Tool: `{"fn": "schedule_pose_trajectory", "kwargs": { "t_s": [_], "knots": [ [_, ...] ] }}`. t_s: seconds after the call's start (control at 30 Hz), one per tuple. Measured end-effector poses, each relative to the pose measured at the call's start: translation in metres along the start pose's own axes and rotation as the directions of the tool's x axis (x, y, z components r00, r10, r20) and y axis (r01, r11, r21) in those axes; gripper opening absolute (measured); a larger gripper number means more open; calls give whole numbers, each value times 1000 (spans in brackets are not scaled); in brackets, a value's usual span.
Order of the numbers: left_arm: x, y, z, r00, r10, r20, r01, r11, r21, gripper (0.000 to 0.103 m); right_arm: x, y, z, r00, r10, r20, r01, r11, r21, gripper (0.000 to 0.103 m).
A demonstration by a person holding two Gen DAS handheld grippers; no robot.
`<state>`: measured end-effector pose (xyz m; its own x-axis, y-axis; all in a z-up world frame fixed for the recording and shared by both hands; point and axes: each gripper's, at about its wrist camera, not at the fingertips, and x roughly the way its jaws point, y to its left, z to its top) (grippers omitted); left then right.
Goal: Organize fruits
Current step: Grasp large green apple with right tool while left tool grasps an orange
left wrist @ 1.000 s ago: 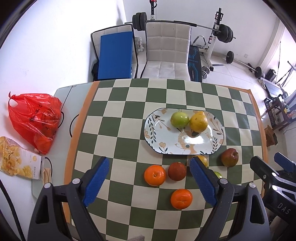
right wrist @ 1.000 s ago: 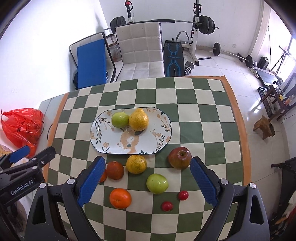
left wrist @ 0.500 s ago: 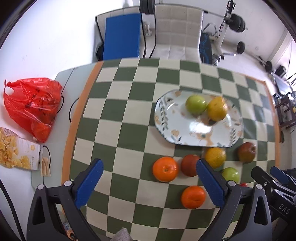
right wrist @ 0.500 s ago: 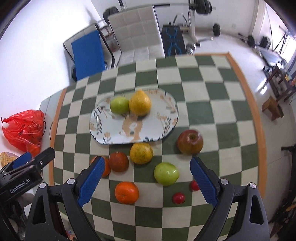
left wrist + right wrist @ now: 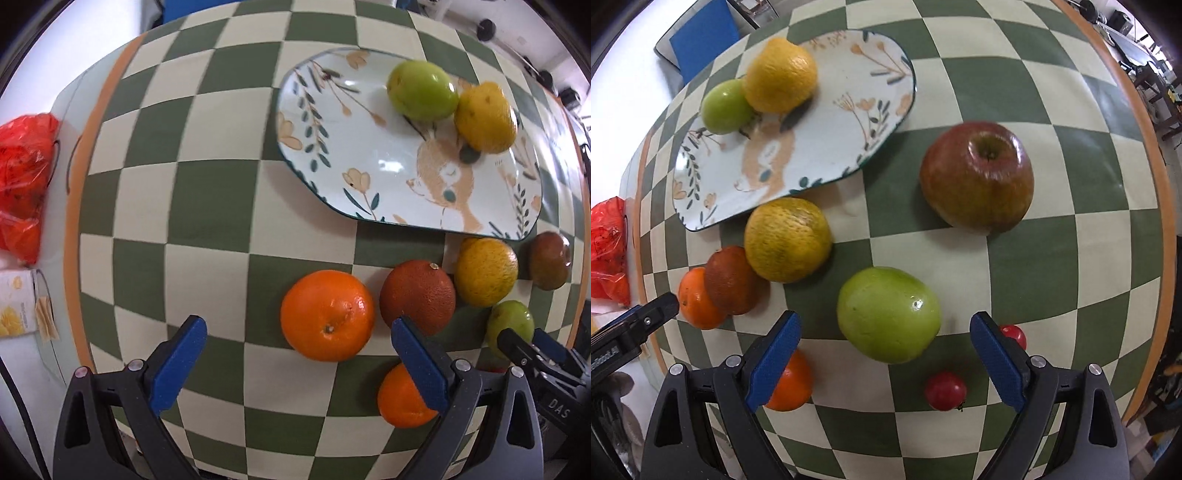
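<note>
the left gripper [image 5: 297,352] hangs jaws apart over a bright orange [image 5: 328,314] on the checkered tablecloth [image 5: 207,206]. the right gripper [image 5: 884,350] is spread wide around a green apple [image 5: 888,314], seemingly not touching it. a floral plate [image 5: 827,122] holds another green apple [image 5: 724,107] and a yellow citrus [image 5: 780,75].

Bare cloth [image 5: 207,206] left; fruit cluster [image 5: 417,295] right
</note>
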<state>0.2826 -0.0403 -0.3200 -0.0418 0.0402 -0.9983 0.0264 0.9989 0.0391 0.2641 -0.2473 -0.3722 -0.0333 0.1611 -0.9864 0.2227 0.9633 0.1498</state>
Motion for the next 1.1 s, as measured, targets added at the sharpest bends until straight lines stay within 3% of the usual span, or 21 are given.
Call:
{"fn": "schedule_pose_trajectory", "kwargs": {
  "t_s": [0.03, 0.2, 0.27, 0.33, 0.47, 0.73, 0.93, 1.1],
  "knots": [
    [4, -3, 1, 1000, -6, -5, 6, 1000, 18, 100, 4, -2, 0, 1000, 0, -7, 0, 1000, 2, 93],
    [15, -13, -1, 999, -39, -15, 40, 997, 70, 64, 17, -6, -1, 999, 15, -29, -15, 1000, 5, 84],
    [16, -16, -3, 998, -57, -14, 58, 996, 74, 60, 20, -7, -1, 999, 22, -36, -22, 1000, 8, 78],
    [16, -17, -6, 999, -54, -1, 54, 995, 80, 60, 24, -7, -1, 999, 24, -40, -24, 1000, 11, 78],
    [13, -15, -19, 998, -59, -9, 60, 995, 75, 58, 32, -3, 0, 997, 64, -44, -63, 998, 14, 65],
    [8, -15, -70, 999, -51, 9, 50, 993, 109, 59, 34, 23, -23, 994, 43, -95, -52, 994, -96, 64],
    [19, -19, -64, 1000, -19, 18, 16, 992, 126, 63, 41, 37, -32, 996, 3, -91, -15, 991, -132, 65],
    [29, -22, -51, 1000, -15, -23, 19, 990, 138, 64, 42, 48, -25, 996, -14, -83, 2, 991, -137, 65]
  ]
}}
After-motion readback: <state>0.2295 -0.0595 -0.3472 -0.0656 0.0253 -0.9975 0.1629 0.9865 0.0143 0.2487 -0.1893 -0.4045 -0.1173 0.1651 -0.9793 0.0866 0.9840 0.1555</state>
